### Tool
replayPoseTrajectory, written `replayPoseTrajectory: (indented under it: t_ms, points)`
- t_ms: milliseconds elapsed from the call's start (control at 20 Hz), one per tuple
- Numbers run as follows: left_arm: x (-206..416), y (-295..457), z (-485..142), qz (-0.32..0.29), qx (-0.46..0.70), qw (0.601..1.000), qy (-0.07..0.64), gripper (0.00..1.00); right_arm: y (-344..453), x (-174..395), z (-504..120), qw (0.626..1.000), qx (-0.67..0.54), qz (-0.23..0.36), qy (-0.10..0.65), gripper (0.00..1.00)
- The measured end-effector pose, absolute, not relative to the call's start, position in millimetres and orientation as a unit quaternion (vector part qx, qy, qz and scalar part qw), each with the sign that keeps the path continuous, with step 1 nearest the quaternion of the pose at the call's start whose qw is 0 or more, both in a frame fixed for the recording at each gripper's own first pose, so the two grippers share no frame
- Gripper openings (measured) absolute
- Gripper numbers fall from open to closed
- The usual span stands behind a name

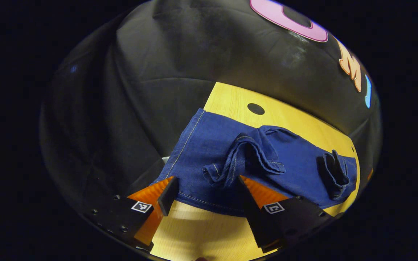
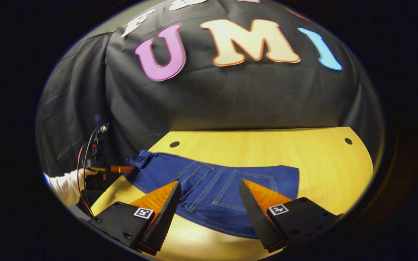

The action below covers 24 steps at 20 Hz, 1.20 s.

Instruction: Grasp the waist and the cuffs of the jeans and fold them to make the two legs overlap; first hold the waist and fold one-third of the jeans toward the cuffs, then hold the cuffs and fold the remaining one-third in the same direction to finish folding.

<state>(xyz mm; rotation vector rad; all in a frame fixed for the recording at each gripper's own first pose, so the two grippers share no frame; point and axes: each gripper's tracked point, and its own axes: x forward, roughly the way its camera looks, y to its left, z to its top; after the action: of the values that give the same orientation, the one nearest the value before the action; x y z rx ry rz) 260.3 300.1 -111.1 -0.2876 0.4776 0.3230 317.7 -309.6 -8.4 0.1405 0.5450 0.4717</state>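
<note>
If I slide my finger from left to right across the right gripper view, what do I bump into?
A person's sleeve → the left gripper at the far end of the jeans → the jeans spread on the table → bare wooden table.

Spread tongs [image 1: 207,188] over rumpled jeans [image 1: 209,152] (cuff end) on table [image 1: 285,116]

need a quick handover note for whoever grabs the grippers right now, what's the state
Left gripper: open, holding nothing, at the cuff end of the jeans, where the cloth is bunched.
Right gripper: open, holding nothing, above the waist end and back pocket.
Jeans lie lengthwise on the wooden table.
Done: legs look overlapped, though the cuffs are rumpled.
Left: both one-third folds, waist first, then cuffs.
</note>
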Motion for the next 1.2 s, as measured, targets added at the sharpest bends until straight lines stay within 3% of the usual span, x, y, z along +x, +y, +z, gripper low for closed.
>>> replayPoseTrajectory:
  t_ms: [250,300,350,450,600,650,700,750,850,1000,1200]
  points:
    - [260.7,296.5,-120.9,0.168,-0.079,0.948,0.259,0.93,-355.1,335.6,-9.0,0.945,0.085,0.175,0.262,0.98]
    - [260.4,294.8,-120.2,0.164,-0.059,0.950,0.260,0.92,-361.2,337.2,-7.9,0.946,0.088,0.168,0.263,0.94]
    - [264.4,295.3,-118.6,0.166,-0.054,0.954,0.245,0.91,-367.2,336.9,-6.9,0.946,0.091,0.164,0.264,0.99]
    - [264.6,296.6,-111.5,0.173,-0.071,0.955,0.229,0.72,-373.0,338.2,-8.8,0.946,0.093,0.158,0.266,0.99]
    - [263.2,296.9,-106.6,0.169,-0.073,0.957,0.226,0.63,-381.8,341.6,-8.3,0.947,0.093,0.153,0.267,0.99]
    - [263.7,296.8,-102.0,0.164,-0.075,0.958,0.223,0.51,-381.7,341.1,-9.9,0.947,0.093,0.151,0.268,0.99]
    - [265.0,295.9,-98.2,0.158,-0.084,0.960,0.216,0.49,-382.5,341.0,-10.5,0.946,0.094,0.150,0.271,0.99]
    - [262.0,296.1,-91.5,0.159,-0.098,0.960,0.206,0.26,-384.1,340.2,-12.0,0.946,0.094,0.149,0.273,0.99]
    - [254.4,300.0,-84.1,0.163,-0.126,0.960,0.189,0.08,-390.6,338.6,-17.2,0.945,0.091,0.146,0.278,0.99]
    - [259.6,297.8,-91.4,0.167,-0.145,0.957,0.187,0.00,-395.4,336.6,-20.3,0.944,0.092,0.142,0.283,0.98]
    - [259.0,301.5,-92.5,0.187,-0.121,0.953,0.204,0.00,-402.8,336.2,-16.3,0.946,0.089,0.137,0.280,0.99]
